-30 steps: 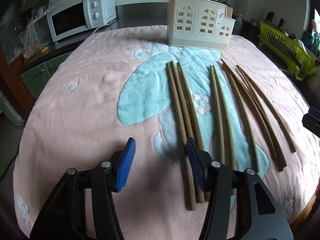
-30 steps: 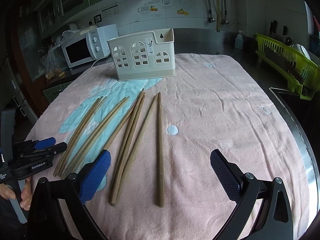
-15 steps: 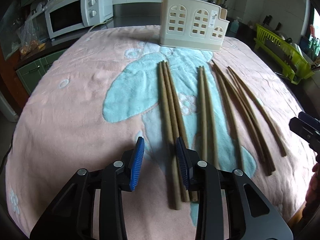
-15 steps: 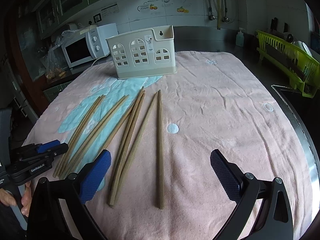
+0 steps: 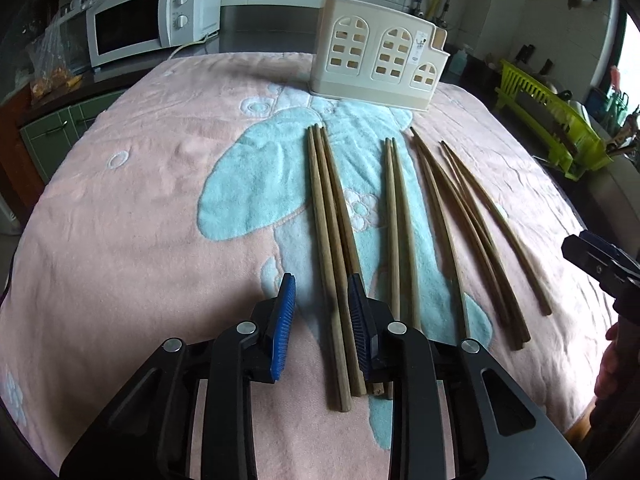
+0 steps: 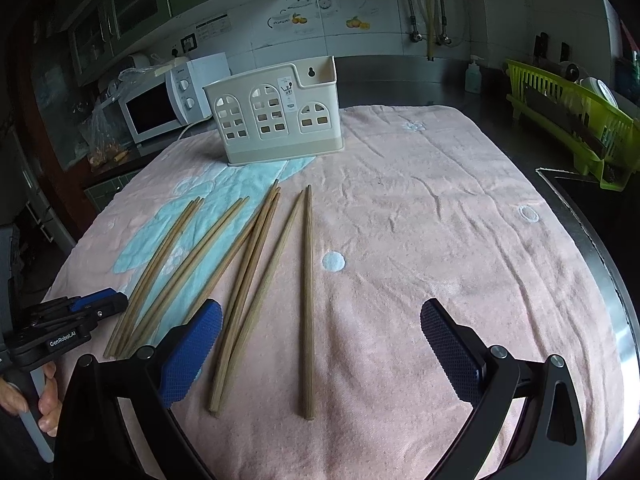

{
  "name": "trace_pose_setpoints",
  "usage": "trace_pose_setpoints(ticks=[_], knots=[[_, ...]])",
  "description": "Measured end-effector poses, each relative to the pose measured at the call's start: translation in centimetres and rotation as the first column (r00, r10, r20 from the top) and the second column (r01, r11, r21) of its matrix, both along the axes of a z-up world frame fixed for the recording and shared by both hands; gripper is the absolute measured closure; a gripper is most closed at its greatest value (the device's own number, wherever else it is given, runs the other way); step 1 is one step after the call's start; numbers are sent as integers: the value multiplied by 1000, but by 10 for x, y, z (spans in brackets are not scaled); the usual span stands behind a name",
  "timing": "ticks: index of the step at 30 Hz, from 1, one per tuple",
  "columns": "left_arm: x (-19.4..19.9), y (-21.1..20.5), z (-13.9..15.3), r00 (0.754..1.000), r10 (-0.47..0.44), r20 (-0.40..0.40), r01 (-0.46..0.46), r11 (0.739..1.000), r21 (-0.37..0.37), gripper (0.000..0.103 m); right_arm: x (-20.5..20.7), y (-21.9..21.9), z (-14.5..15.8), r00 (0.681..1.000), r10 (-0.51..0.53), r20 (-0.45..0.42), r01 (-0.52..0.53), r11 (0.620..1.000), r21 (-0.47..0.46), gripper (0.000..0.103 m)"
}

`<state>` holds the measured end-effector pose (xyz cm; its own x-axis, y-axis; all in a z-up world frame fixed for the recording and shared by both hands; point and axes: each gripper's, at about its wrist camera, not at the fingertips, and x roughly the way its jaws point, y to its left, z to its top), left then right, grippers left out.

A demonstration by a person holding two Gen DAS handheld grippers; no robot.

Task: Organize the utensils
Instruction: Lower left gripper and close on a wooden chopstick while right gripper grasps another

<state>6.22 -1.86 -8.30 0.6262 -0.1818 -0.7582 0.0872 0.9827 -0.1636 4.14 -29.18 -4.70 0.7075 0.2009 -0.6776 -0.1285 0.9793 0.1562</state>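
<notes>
Several wooden chopsticks lie in loose groups on a pink towel (image 5: 120, 240), their tips towards a cream utensil holder (image 5: 380, 64) (image 6: 276, 116) at the back. My left gripper (image 5: 321, 280) hangs low over the near ends of the leftmost group of three chopsticks (image 5: 328, 220). Its jaws are closing with those chopsticks between them; the left pad (image 5: 285, 320) stands clear of the wood. In the right wrist view the left gripper (image 6: 84, 308) shows at the left edge. My right gripper (image 6: 320, 308) is wide open above the rightmost single chopstick (image 6: 308, 280), touching nothing.
A white microwave (image 5: 148, 20) stands at the back left and a green dish rack (image 6: 572, 120) at the right. The steel counter edge (image 6: 600, 240) borders the towel on the right. A hand (image 6: 44, 404) holds the left gripper's handle.
The left gripper's jaws have narrowed and shifted right, so the leftmost chopsticks now lie between its pads. The right gripper has stayed still and wide open.
</notes>
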Motion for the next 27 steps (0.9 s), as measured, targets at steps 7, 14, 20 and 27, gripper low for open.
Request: trace_pose_setpoints(ticks=[7,14,20,27], knots=[[1,-6,-4,1000,-13,-14,13,1000,25,82,-1,1,1,1000,4,-2,-4,1000,-1,7],[2,-9,-2,1000,-1,-4,2,995,104,81,0,0,0,1000,2,-5,-2,1000,4,7],[5,-17,-7,1000,-3,-9,5,990,138,83,2,0,-5,1000,12,-15,-12,1000,9,7],[9,-10,-6,1000,14,-1,-14,992,125,94,2,-5,-7,1000,9,-25,-9,1000,7,17]])
